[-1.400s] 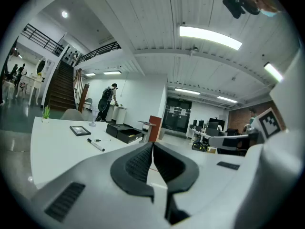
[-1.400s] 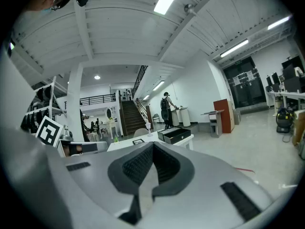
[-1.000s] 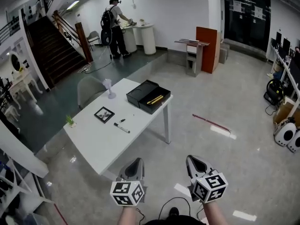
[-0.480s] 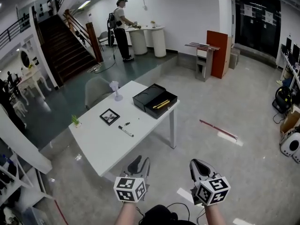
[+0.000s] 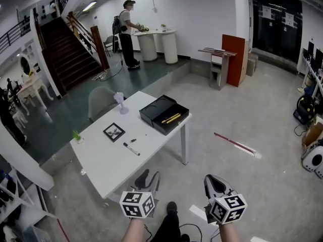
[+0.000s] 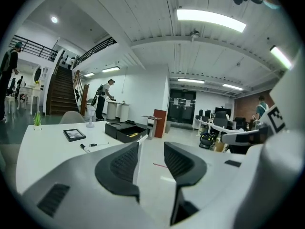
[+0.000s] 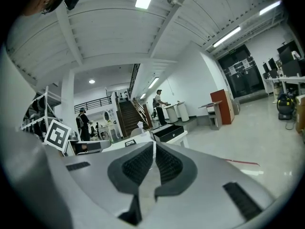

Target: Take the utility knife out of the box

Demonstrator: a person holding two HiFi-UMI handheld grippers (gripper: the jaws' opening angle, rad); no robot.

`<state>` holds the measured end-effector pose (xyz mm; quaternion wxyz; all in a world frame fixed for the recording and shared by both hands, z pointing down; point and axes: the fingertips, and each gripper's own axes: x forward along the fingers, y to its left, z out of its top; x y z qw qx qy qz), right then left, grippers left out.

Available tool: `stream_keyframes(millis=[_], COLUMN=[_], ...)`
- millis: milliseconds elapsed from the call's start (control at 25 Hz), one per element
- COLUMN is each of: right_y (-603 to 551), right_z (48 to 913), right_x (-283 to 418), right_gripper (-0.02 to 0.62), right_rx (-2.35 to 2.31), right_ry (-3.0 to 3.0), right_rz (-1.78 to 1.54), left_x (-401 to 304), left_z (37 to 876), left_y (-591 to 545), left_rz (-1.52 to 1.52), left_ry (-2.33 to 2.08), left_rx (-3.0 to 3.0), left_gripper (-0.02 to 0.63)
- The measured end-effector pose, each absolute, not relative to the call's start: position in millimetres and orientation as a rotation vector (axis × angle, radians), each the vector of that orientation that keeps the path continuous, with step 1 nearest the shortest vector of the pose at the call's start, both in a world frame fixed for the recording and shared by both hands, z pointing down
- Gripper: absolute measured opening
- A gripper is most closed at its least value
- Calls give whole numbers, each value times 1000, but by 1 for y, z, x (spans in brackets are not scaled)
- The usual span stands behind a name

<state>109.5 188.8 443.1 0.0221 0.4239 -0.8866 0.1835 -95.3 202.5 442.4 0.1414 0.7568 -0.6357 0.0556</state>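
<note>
An open black box (image 5: 164, 114) stands at the far right corner of the white table (image 5: 108, 160). In its tray lies the yellow utility knife (image 5: 171, 118). Both grippers hang low in the head view, well short of the table, above the floor. My left gripper (image 5: 149, 176) is opening its jaws and nothing is between them. My right gripper (image 5: 214, 181) is shut and empty. In the left gripper view the box (image 6: 125, 129) and the knife (image 6: 133, 134) show far beyond the gripper (image 6: 151, 149). The right gripper view shows the box (image 7: 169, 131) far past the touching tips of the gripper (image 7: 155, 149).
A black marker (image 5: 131, 149), a small picture frame (image 5: 113, 131), a little plant (image 5: 76, 135) and a stemmed glass (image 5: 121, 104) are on the table. A grey chair (image 5: 101, 100) stands behind it. A red-and-white stick (image 5: 234, 144) lies on the floor at the right. A person (image 5: 126, 29) works far off.
The left gripper's jaws have gone from shut to apart. Both grippers have drifted a little forward toward the table. The right gripper's jaws stay together.
</note>
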Motion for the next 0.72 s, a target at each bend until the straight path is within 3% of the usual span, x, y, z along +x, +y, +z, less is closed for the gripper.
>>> stream_keyframes(millis=[720], right_y=[2], right_z=[447], right_x=[44], right_gripper=[3], right_rx=[1362], right_ry=[-2696], right_rz=[588], left_x=[-150], left_z=[449], left_y=[-2], left_rz=[198], left_ry=[-1759], left_rx=[2255], left_gripper=[155])
